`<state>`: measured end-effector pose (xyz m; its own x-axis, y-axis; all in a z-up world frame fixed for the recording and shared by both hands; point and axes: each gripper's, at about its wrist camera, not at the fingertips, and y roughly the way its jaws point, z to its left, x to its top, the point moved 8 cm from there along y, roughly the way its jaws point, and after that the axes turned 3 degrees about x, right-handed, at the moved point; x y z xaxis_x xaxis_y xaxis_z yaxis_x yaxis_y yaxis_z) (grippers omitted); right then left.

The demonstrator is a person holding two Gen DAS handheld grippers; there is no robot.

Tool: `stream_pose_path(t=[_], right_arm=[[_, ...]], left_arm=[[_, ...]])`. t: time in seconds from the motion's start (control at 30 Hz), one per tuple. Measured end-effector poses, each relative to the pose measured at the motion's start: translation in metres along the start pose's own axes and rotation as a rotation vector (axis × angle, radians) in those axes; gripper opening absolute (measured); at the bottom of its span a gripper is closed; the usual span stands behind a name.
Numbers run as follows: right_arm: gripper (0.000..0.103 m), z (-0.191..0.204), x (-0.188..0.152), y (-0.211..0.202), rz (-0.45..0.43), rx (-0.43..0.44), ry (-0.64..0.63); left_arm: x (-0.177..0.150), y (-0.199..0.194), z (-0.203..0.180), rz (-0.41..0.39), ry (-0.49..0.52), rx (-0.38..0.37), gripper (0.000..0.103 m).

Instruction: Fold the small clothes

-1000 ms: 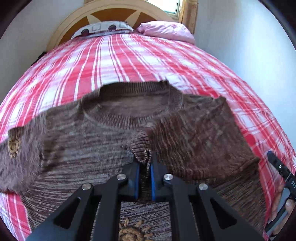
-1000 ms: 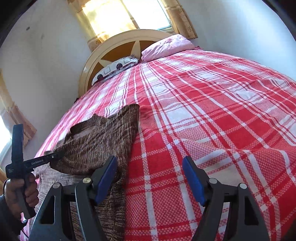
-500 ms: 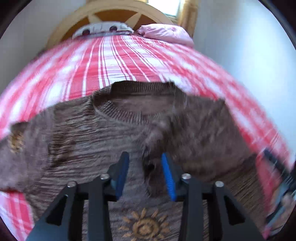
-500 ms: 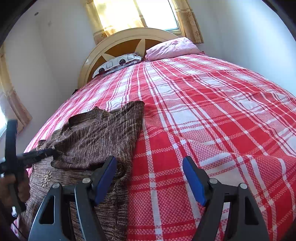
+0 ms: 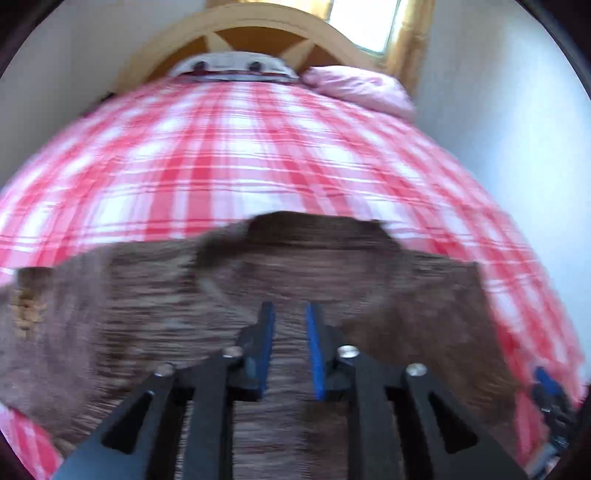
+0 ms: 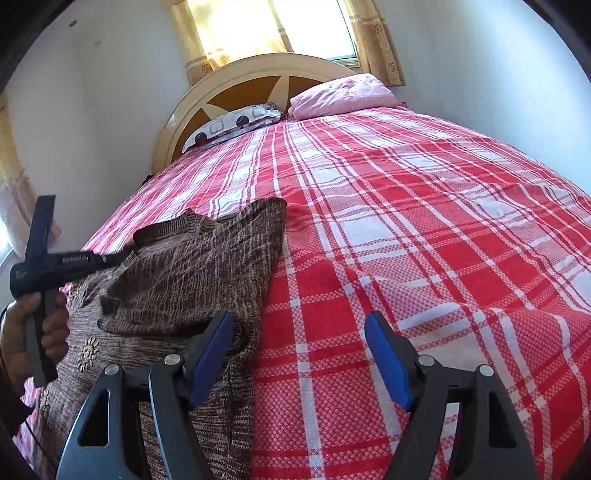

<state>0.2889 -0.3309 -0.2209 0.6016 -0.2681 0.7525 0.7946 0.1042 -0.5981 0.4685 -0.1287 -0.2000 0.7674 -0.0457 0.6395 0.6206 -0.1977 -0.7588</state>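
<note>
A small brown knit sweater (image 5: 155,314) lies flat on the red plaid bed; one sleeve is folded across its front. In the right wrist view the sweater (image 6: 177,280) lies at the left. My left gripper (image 5: 290,332) is open and empty, raised over the sweater's middle; the view is blurred. It also shows in the right wrist view (image 6: 110,260), held in a hand above the sweater. My right gripper (image 6: 299,354) is open and empty, its left finger (image 6: 212,354) over the sweater's right edge, its right finger over bare bedspread.
The bed (image 6: 424,221) has a red and white plaid cover. A patterned pillow (image 6: 236,123) and a pink pillow (image 6: 340,94) lie by the arched headboard (image 6: 243,81). White walls flank the bed; a curtained window (image 6: 288,26) is behind.
My left gripper let go of the sleeve cuff it held over the sweater's front, opened, and pulled back and up. My right gripper stayed open and barely moved.
</note>
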Motion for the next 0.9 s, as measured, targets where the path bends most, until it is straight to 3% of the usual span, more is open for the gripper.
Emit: stream_pose_path(t=[0.1,0.17,0.23,0.3,0.33,0.4,0.47,0.57,0.63,0.73,0.8,0.9], right_arm=[[0.074,0.003,-0.001,0.001,0.005,-0.003,-0.017],[0.074,0.005,0.0,-0.002,-0.004,-0.004,-0.023],[0.074,0.011,0.006,-0.009,-0.014,-0.004,-0.046],[0.074,0.027,0.015,-0.011,-0.024,0.014,-0.091],[0.074,0.035,0.019,-0.012,-0.034,0.021,-0.113],[0.074,0.06,0.026,-0.01,-0.048,0.041,-0.191],[0.074,0.085,0.026,-0.001,-0.021,0.085,-0.254],[0.074,0.099,0.008,0.037,0.143,0.056,-0.303],[0.074,0.095,-0.012,0.054,0.253,0.069,-0.277],[0.074,0.092,-0.024,0.052,0.256,0.037,-0.317],[0.074,0.094,-0.028,0.05,0.251,0.007,-0.349],[0.075,0.095,-0.03,0.051,0.237,-0.026,-0.381]], left_arm=[[-0.01,0.001,0.003,0.022,0.057,0.056,0.026],[-0.021,-0.008,-0.008,0.009,0.112,0.054,0.028],[-0.033,-0.015,-0.023,-0.019,0.21,0.115,0.046],[-0.036,-0.018,-0.029,-0.038,0.272,0.166,0.056],[-0.037,-0.015,-0.029,-0.029,0.285,0.192,0.054],[-0.035,-0.011,-0.021,-0.001,0.227,0.156,0.054],[-0.029,-0.006,-0.007,0.027,0.161,0.161,0.056],[-0.026,0.002,0.015,0.048,0.196,0.336,0.057],[-0.029,0.009,0.028,0.064,0.201,0.328,0.064],[-0.027,0.003,0.035,0.046,0.17,0.297,0.064],[-0.025,-0.003,0.031,0.018,0.146,0.223,0.064],[-0.022,-0.004,0.008,-0.009,0.233,0.193,0.063]])
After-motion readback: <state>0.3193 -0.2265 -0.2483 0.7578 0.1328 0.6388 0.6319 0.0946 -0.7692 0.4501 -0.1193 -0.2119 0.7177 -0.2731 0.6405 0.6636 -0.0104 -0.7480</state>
